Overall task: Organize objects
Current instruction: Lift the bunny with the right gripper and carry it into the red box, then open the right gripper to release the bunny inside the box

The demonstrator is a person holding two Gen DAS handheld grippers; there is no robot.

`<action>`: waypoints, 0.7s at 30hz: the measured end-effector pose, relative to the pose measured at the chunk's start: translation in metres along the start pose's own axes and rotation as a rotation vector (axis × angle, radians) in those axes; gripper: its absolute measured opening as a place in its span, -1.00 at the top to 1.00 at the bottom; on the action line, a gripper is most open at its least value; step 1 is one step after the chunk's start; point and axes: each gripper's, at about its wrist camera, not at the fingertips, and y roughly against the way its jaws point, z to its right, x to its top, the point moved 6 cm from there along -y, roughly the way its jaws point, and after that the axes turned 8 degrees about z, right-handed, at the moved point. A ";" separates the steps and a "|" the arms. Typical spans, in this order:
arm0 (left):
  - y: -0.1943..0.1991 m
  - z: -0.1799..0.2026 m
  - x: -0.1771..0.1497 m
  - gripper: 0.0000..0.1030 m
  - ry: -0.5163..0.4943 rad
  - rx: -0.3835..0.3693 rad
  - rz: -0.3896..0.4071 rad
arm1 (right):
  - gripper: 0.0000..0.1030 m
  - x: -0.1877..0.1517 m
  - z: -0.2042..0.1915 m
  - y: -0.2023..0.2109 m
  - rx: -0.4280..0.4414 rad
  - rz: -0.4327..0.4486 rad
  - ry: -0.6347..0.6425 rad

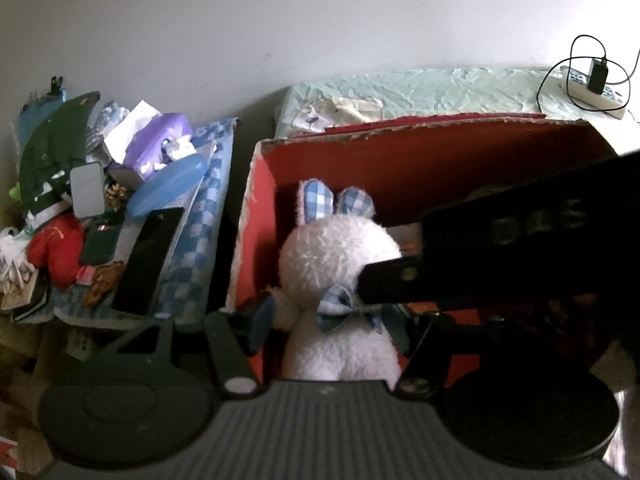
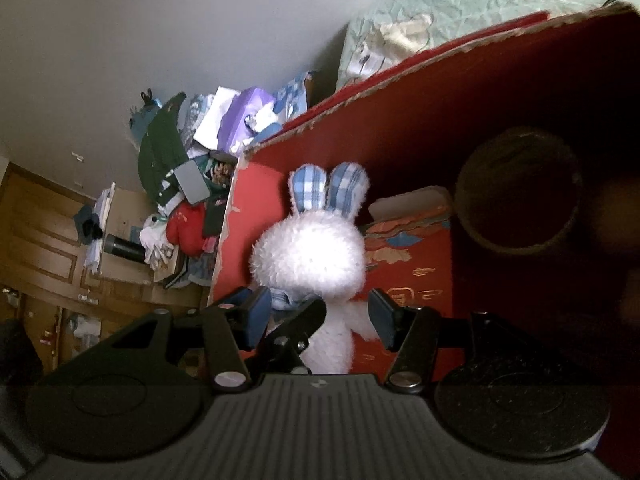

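1. While clutter waits on the side surface, a plush rabbit (image 1: 340, 256) is held inside a red box (image 1: 440, 160), close to its left wall, ears up.

2. Left hand-held gripper (image 1: 326, 324): its fingers bracket the rabbit's body, and the blue pads appear to press the plush. The toy fills the gap, so this reads as a grip, though the right pad is partly hidden.

3. Right hand-held gripper (image 2: 320, 314): its pads stand on either side of the rabbit (image 2: 308, 256), with some gap showing at the left pad. Whether it bears on the toy cannot be told. In the left view its dark body crosses in front of the rabbit's head.

4. Already in the box, by the right view: a red packet with gold print (image 2: 408, 252) just beside the rabbit, and a dark round tin (image 2: 518, 188) further right.

5. Left to do, judging by the heap (image 1: 80, 208) beside the box: a blue case (image 1: 168, 186), a purple tissue pack (image 1: 156, 140), a dark phone (image 1: 148, 260), a red item and green cloth all lie loose.

6. Progress looks early to middling: the rabbit's placement is nearly done but it is not yet released.
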 end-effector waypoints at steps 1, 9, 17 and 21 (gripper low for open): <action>0.001 0.000 0.000 -0.26 0.000 0.006 -0.001 | -0.14 0.000 0.000 0.003 -0.004 0.007 0.004; 0.010 0.002 0.007 -0.35 0.007 0.039 0.014 | -0.16 0.002 0.000 0.027 -0.036 0.074 0.043; 0.021 0.012 0.013 -0.35 -0.003 0.049 0.030 | -0.17 0.003 0.001 0.054 -0.046 0.141 0.072; 0.026 0.021 0.016 -0.35 -0.014 0.048 0.037 | -0.17 0.003 0.003 0.068 -0.044 0.168 0.077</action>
